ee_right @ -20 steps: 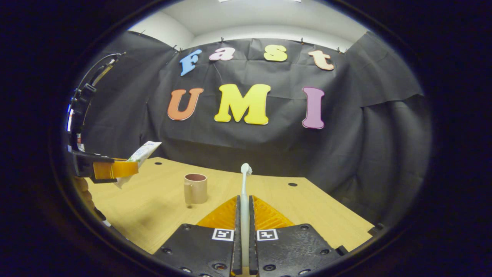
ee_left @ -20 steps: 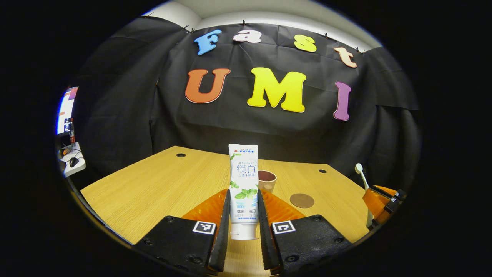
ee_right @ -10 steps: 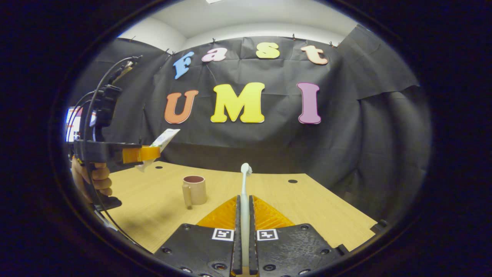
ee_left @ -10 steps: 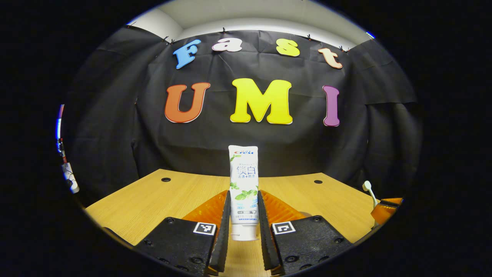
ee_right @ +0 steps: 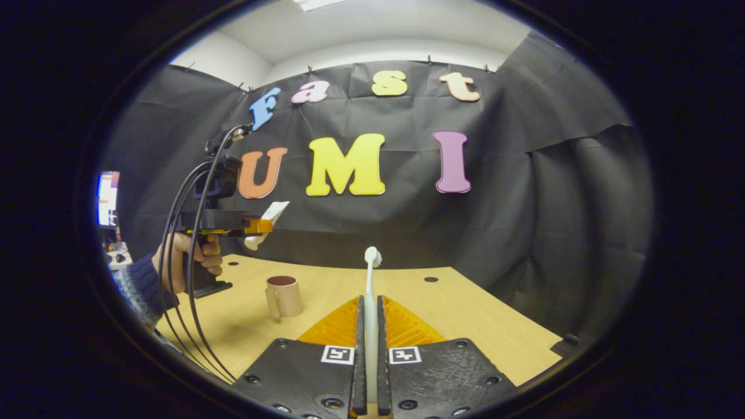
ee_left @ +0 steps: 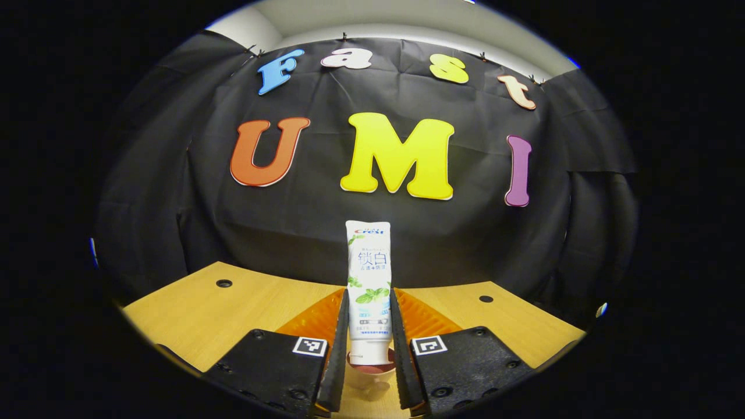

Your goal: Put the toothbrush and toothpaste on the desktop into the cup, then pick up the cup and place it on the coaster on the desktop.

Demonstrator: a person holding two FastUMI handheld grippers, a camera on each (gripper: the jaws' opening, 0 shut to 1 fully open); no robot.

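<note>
White toothpaste (ee_left: pixel 368 273) clamped in left hand-held gripper (ee_left: pixel 369 355), cap down right over cup (ee_right: pixel 283 295) mouth on surface (ee_right: pixel 465 314). Right hand-held gripper (ee_right: pixel 370 372) grips toothbrush (ee_right: pixel 371 291) upright. Step: loading toothpaste; next likely lower, release.

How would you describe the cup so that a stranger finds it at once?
Look at the wooden desktop before the black cloth wall. The cup stands on its left part, below the raised left gripper. It is a beige mug with a handle and a dark reddish inside.
</note>
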